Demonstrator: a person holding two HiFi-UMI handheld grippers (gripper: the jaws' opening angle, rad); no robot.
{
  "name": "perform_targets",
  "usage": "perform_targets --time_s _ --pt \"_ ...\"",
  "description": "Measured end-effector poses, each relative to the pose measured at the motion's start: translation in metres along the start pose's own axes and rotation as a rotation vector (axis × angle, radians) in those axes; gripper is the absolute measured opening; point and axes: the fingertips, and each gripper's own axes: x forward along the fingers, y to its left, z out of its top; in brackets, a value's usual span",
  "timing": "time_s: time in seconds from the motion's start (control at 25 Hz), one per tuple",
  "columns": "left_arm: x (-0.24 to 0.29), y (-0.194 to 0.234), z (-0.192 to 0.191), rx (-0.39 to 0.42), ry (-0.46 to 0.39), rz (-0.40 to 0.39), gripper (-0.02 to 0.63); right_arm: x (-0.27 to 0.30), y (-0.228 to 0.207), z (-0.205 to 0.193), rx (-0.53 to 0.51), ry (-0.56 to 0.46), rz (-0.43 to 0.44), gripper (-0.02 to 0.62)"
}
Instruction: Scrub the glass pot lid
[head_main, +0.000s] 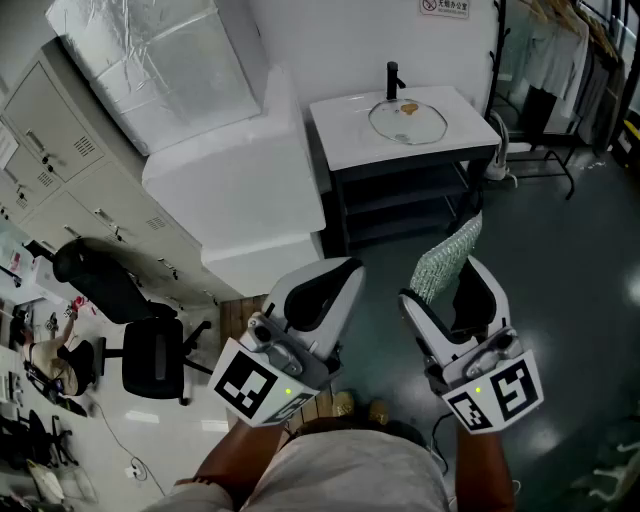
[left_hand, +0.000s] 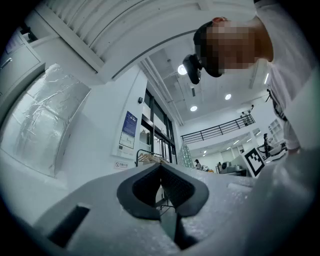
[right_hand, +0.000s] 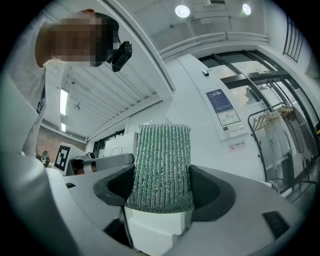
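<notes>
glass pot lid (head_main: 407, 122) lies flat on the white counter (head_main: 340, 132) beside a black tap (head_main: 393, 78), well apart from both grippers. left gripper (left_hand: 161, 175) is clenched, nothing between its jaws. right gripper (right_hand: 164, 186) grasps a green scrubbing sponge (right_hand: 162, 152) that sticks out past its jaws

My right gripper (head_main: 452, 288) hides the lower end of the scouring pad (head_main: 447, 255), and far ahead an orange speck (head_main: 407, 107) on the glass lid (head_main: 420, 128) is unidentifiable.
</notes>
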Motion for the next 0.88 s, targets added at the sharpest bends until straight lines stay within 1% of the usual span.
perform_targets --time_s 0.4,0.6,0.88 --pt "0.012 0.007 -0.007 -0.023 0.008 0.010 0.015 -0.001 -0.016 -0.004 0.032 0.002 -0.004 0.339" --pt "0.031 0.011 -0.013 -0.032 0.015 0.039 0.015 -0.007 -0.042 -0.002 0.031 0.019 -0.008 0.339" --pt "0.056 0.014 -0.030 -0.003 0.036 0.072 0.015 -0.009 -0.078 -0.009 0.003 0.027 0.002 0.339"
